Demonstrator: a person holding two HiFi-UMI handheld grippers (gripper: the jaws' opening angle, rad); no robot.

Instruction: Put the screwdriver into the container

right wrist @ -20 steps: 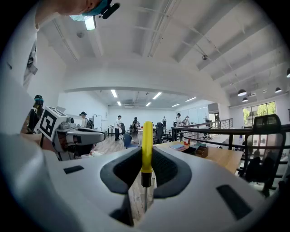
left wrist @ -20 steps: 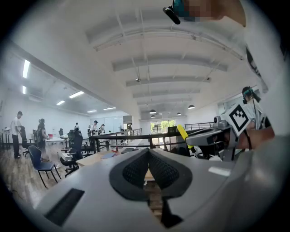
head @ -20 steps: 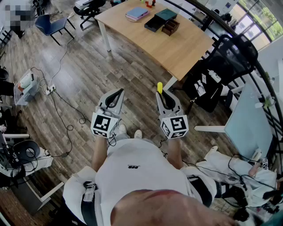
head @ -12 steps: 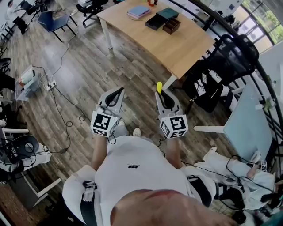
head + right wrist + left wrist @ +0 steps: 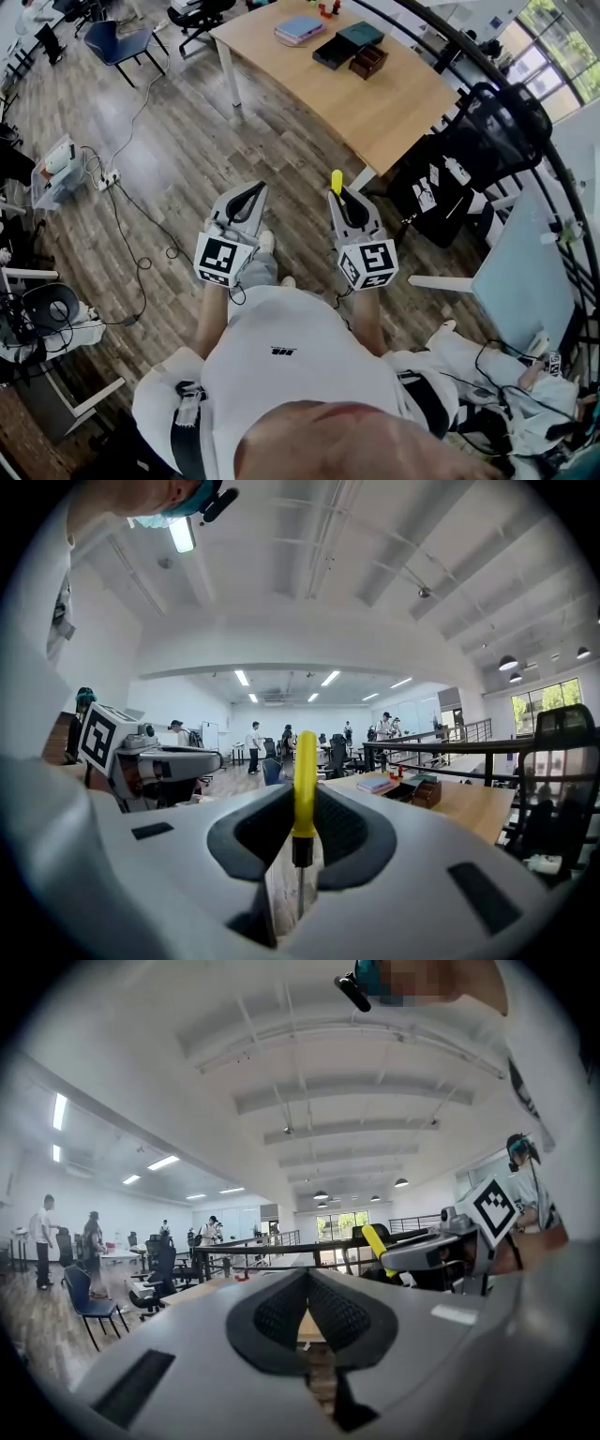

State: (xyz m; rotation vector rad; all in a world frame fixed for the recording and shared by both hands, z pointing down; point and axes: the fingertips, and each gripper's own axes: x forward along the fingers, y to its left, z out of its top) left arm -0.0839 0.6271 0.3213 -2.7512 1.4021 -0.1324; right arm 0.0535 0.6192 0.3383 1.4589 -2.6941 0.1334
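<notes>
Stepping on toward the table [image 5: 394, 108], the person is carrying the screwdriver [image 5: 337, 181] clenched in the right gripper [image 5: 341, 195], left gripper [image 5: 251, 190] closed empty, well short of the boxes [image 5: 367, 61], so walking closer likely comes next.

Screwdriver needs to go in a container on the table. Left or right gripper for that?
Right. The right gripper is clamped on the yellow-handled screwdriver; the left gripper is shut and empty. The brown container on the wooden table lies ahead, nearer the right side.
</notes>
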